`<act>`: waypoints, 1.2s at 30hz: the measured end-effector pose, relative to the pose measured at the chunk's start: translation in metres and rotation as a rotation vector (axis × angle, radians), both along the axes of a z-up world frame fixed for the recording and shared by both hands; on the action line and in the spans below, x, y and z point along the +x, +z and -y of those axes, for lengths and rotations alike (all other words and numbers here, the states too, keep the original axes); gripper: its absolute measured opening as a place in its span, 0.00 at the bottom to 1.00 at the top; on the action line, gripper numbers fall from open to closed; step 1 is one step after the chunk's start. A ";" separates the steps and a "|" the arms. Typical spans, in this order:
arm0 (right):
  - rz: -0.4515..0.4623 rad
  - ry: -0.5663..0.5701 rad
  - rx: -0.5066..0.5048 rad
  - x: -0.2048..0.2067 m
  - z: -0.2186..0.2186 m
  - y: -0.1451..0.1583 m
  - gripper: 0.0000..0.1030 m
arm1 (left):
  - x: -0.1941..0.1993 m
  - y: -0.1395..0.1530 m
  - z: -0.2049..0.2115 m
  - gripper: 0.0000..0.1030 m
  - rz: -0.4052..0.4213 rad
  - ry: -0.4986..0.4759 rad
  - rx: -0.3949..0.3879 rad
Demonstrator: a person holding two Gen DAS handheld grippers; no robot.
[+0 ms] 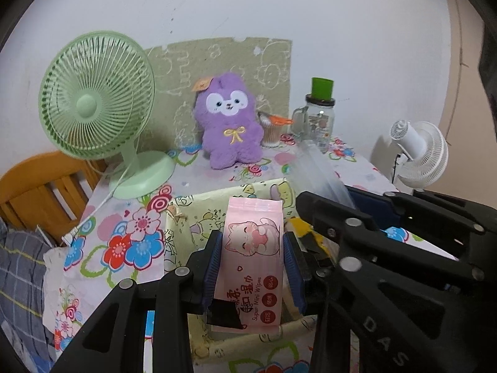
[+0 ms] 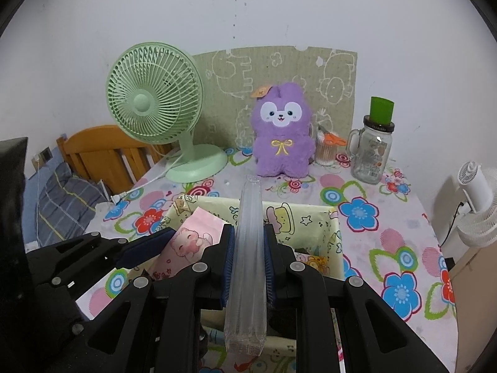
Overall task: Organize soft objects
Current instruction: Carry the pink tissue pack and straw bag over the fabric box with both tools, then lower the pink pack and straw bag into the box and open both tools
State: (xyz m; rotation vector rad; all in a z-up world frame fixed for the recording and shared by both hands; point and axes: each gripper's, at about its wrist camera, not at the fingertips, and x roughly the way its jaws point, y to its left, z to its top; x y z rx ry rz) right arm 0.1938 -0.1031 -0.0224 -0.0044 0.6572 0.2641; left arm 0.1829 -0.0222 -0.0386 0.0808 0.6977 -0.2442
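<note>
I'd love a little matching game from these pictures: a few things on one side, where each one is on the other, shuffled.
Things:
1. pink pack of wet wipes
2. clear flat plastic packet
3. fluffy purple plush toy
4. bright green plastic cup

Places:
A. upside down on the glass jar
B. between the right gripper's pads
C. against the green drawn-on board
D. between the left gripper's pads

Pairs: 1-D, 2-B, 3-C, 4-A

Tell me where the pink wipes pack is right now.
The pink wipes pack is clamped between the left gripper fingers, held over the yellow cartoon-print box at the table's near side, just left of the right gripper and its clear packet.
</note>
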 end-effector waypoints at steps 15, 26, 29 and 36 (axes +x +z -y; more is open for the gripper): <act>-0.054 0.016 -0.018 0.023 -0.007 -0.021 0.20 | 0.024 -0.025 -0.008 0.61 -0.071 0.052 -0.003; -0.090 0.020 -0.007 0.037 -0.014 -0.034 0.20 | 0.020 -0.029 -0.011 0.78 -0.060 0.027 0.003; -0.094 0.022 -0.009 0.038 -0.014 -0.037 0.20 | 0.019 -0.030 -0.010 0.79 -0.057 0.022 0.012; -0.108 0.017 0.007 0.032 -0.010 -0.038 0.54 | 0.016 -0.029 -0.007 0.84 -0.053 0.022 0.026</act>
